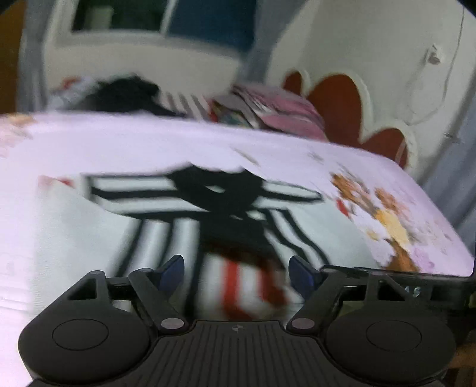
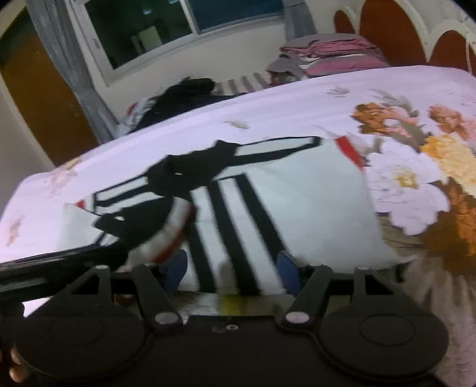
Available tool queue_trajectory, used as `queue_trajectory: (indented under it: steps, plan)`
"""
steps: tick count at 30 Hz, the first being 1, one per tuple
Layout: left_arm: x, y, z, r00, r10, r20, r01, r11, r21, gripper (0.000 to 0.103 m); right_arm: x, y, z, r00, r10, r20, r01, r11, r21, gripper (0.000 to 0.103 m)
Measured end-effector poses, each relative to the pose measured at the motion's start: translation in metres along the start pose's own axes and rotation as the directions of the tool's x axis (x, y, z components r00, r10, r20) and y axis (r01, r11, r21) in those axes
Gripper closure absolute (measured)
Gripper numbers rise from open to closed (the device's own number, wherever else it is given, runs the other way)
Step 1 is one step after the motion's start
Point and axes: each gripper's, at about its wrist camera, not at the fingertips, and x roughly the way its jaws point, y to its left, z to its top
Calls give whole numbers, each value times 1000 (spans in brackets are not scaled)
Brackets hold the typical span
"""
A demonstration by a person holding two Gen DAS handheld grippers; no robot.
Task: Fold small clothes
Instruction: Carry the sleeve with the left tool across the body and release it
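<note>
A small white garment (image 1: 166,214) with black stripes, a black collar and red trim lies spread on the pale floral bedsheet (image 1: 208,140). My left gripper (image 1: 236,272) is open just above its near hem, over a red stripe. The view is blurred. In the right wrist view the same garment (image 2: 297,202) lies flat, with a bunched fold of white, black and red cloth (image 2: 175,229) lifted at the left. My right gripper (image 2: 232,268) is open over the near hem, with black stripes between its blue fingertips (image 2: 175,268). Neither gripper holds cloth.
A stack of folded pink and grey clothes (image 2: 330,53) and a dark heap of clothing (image 2: 184,95) lie at the far side of the bed. A red and white headboard (image 1: 351,101) stands at the right. A window (image 2: 178,26) is behind. The other gripper's body (image 2: 59,265) shows at the left.
</note>
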Motion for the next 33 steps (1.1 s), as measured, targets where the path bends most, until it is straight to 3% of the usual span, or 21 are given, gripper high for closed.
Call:
queue_trajectory:
  steps: [4,7,11,13,15,16,19,20,22,24,29,30,33]
  plan:
    - [-31,42,-11,990,137,15,-137,990,-25,27,12,30,1,999,32,-18,-33,996,-83,30]
    - [-47,71,-31,969,247,3,-247,968,-38,27,27,47,1,998,43,-38,-47,991,-121,29]
    - [-51,95,-56,942,333,-33,-334,942,-35,27,46,68,3,999,7,-43,-15,982,-188,31]
    - [-44,97,-62,936,350,-33,-350,936,-13,27,52,71,5,999,-16,-39,8,980,-197,40]
    - [-33,97,-62,929,369,-19,-368,930,20,27,53,69,10,999,-18,-39,11,986,-168,70]
    - [-29,97,-62,924,383,-6,-383,924,25,28,51,67,13,999,-13,-33,8,989,-150,76]
    - [-14,100,-53,911,412,18,-413,911,21,62,35,56,21,1000,-18,26,21,992,-125,89]
    - [-11,103,-51,908,417,26,-418,909,15,67,29,51,23,999,-23,44,28,992,-119,95]
    - [-6,102,-48,908,417,33,-418,908,24,74,18,39,28,995,-42,86,52,993,-106,96]
    - [-7,102,-48,914,403,41,-404,915,7,75,13,26,29,990,-76,116,87,992,-96,96]
    - [-4,99,-60,916,401,10,-401,915,50,75,37,-2,8,993,-121,-7,121,991,-61,95]
    - [-5,99,-59,918,398,3,-397,916,49,75,37,-6,5,992,-124,-9,123,991,-43,88]
    - [-9,101,-54,926,377,-29,-376,926,23,75,29,-21,7,996,-93,1,93,995,42,82]
